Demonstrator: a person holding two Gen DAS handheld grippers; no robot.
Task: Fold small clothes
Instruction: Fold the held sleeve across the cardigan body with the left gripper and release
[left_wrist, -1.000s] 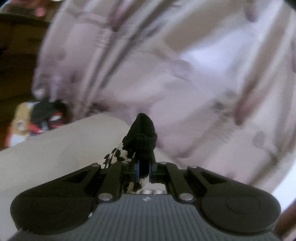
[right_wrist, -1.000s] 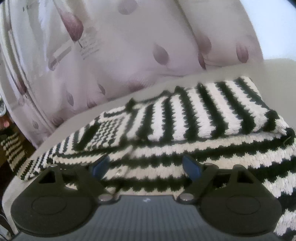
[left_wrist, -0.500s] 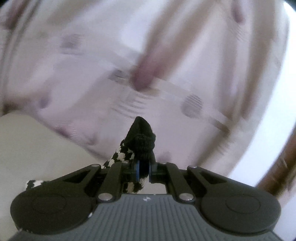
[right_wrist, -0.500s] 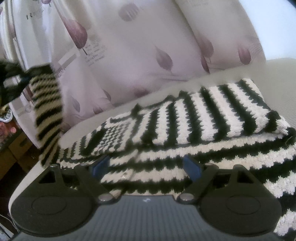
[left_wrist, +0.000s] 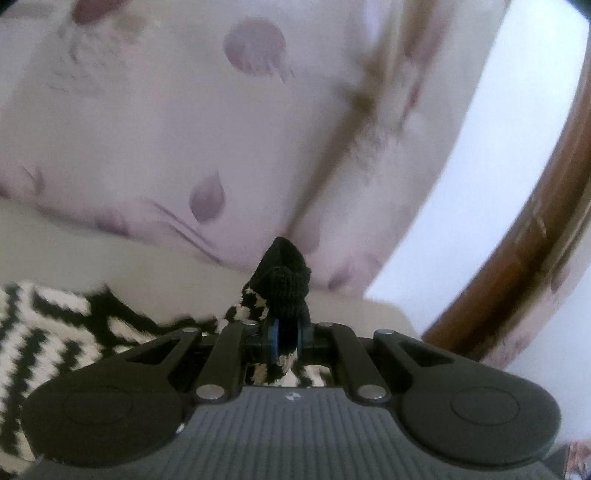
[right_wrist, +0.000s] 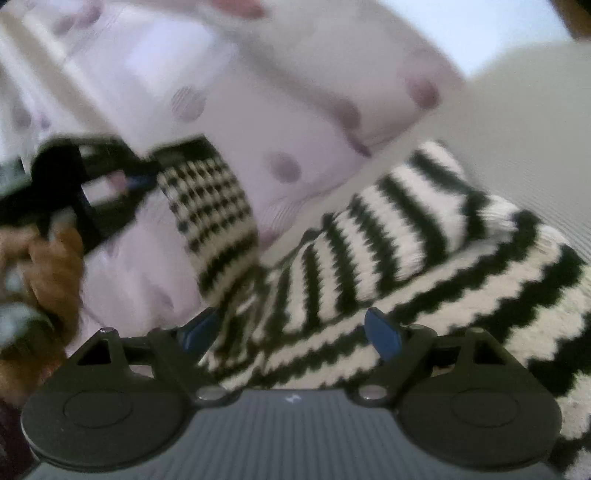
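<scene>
Left gripper (left_wrist: 286, 341) clenched on black cuff (left_wrist: 284, 284) of black-and-white striped knit sweater (right_wrist: 424, 266), sleeve (right_wrist: 218, 221) lifted off pale beige cushion (right_wrist: 517, 129). Right gripper (right_wrist: 291, 330) released, jaws wide, hovering just over sweater body. Sweater lies near, on cushion; pink leaf-print curtain (left_wrist: 166, 129) beyond.

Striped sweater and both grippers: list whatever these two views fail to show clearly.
- Striped sweater, right wrist view: lower part hidden behind the right gripper body; right side cut off by the frame.
- Sleeve cuff, left wrist view: pinched part hidden between the left gripper pads.
- Hand, right wrist view: motion-blurred, cut by the left edge.
</scene>
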